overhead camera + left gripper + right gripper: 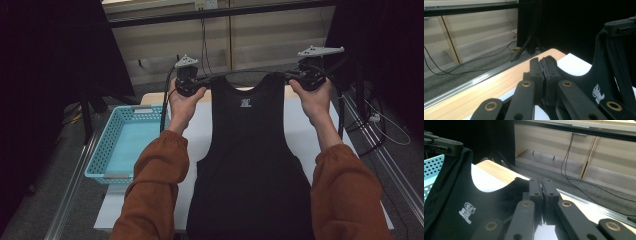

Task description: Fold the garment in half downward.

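The left gripper (200,86), at eleven o'clock in the high view, has its two black jaws pressed together on the left shoulder strap of a black sleeveless fabric vest (250,160). In the left gripper view a fold of dark cloth sits pinched between the jaw tips (543,65). The right gripper (296,79), at one o'clock, is likewise clamped on the other strap, and the right gripper view shows the jaws closed with cloth between them (542,185).

The vest hangs stretched between the two grippers at the far end of the table and drapes toward six o'clock, its body lying on a white sheet (200,131) that covers the light wooden tabletop (486,87). A small pale printed logo (245,103) sits just below the neckline.

This looks like the spreading step: the garment is held up by the shoulders, ready to be laid flat or folded. The next move probably calls for lowering both grippers together, keeping the straps level so the cloth settles without creases.

A light blue perforated plastic basket (116,145) stands at nine o'clock, just beside the sheet, near the left forearm in its rust-orange sleeve (155,185). Nothing lies on the vest's path.
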